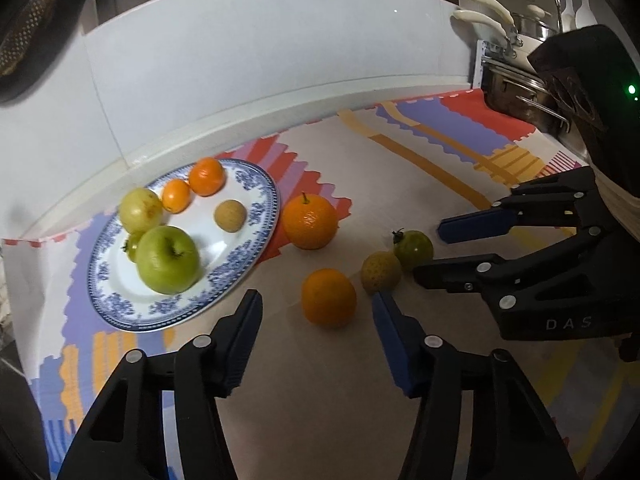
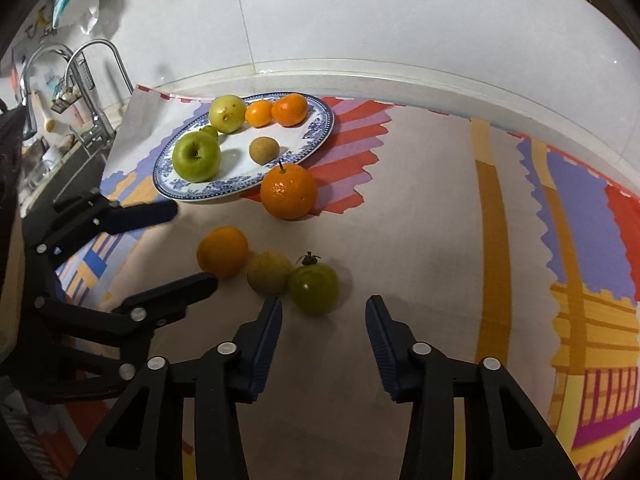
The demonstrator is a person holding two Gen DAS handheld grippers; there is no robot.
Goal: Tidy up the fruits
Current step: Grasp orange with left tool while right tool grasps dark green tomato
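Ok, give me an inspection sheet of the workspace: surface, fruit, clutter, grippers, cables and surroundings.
Surface: colourful patterned mat on the counter.
Job's things: blue-and-white patterned plate holds green apple, two small oranges, three other fruits. Off it: large stemmed orange beside the rim, smaller orange, yellowish round fruit, green tomato.
Clutter: nothing seen.
Grippers: left gripper, right gripper open, empty.
Cables: nothing seen.
Surroundings: white tiled wall, chrome tap.

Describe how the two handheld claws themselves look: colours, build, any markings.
Both match: the left black plastic claw and the right black plastic claw have angular linkage arms joined by round silver rivets, and flat fingers faced with ribbed blue pads. In the left wrist view, the right claw's body carries pale "DAS" lettering, with a green light glowing on its black housing.
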